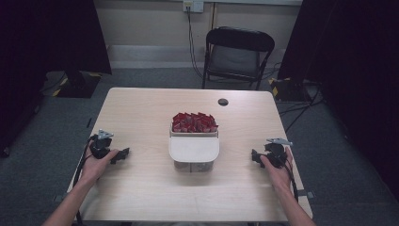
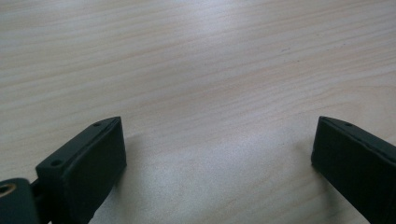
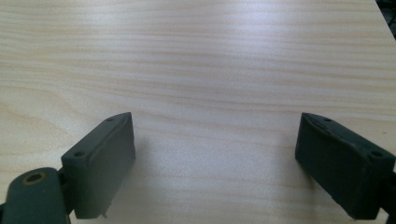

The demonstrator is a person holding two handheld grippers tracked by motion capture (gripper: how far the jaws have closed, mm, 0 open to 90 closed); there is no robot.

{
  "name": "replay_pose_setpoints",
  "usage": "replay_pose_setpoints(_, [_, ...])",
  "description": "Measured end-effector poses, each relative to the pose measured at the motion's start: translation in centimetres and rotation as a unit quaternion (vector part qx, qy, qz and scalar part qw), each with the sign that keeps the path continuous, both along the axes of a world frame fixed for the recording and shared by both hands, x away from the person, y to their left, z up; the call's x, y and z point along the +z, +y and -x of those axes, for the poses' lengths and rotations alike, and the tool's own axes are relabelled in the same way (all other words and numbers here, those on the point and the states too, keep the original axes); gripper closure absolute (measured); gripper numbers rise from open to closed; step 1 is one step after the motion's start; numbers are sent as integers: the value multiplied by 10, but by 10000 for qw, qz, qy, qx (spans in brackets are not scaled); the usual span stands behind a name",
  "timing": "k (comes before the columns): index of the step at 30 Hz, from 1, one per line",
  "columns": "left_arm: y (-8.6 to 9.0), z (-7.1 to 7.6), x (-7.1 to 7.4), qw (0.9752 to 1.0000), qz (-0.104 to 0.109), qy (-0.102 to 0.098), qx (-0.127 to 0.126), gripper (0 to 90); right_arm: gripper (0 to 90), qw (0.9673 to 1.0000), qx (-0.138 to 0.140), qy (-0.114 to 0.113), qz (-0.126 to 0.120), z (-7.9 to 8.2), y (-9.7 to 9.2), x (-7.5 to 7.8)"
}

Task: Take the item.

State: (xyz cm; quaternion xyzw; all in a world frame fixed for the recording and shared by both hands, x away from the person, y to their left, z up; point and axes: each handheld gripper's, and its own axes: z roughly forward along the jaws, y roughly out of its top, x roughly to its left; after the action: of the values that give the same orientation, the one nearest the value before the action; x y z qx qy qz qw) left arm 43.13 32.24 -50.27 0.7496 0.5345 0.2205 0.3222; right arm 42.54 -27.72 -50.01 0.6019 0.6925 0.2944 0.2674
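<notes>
A clear box (image 1: 194,160) stands at the middle of the wooden table (image 1: 141,108). A pale lid (image 1: 194,149) covers its near half, and several red packets (image 1: 194,122) show in the uncovered far half. My left gripper (image 1: 123,155) rests on the table to the left of the box, held by a hand, pointing toward it. In the left gripper view my left gripper (image 2: 217,154) stands open over bare wood. To the right of the box rests my right gripper (image 1: 254,157), pointing inward. In the right gripper view my right gripper (image 3: 215,147) stands open with nothing between its jaws.
A black folding chair (image 1: 235,54) stands beyond the far edge of the table. A dark round cable hole (image 1: 223,101) sits near the far edge. Dark curtains (image 1: 51,37) hang at both sides, and cables run over the grey floor.
</notes>
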Motion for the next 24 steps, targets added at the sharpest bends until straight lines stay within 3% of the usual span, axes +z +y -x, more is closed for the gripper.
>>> replay_pose_setpoints(17, [0,0,0,10000,0,1,-2,25,149,10000,59,28,-6,2,4,1])
replay_pose_setpoints(21, [0,0,0,10000,1,1,-1,25,158,9998,118,-8,142,3,5,4])
replay_pose_setpoints(24, [0,0,0,10000,1,1,-1,25,166,9999,67,-117,-33,4,4,10])
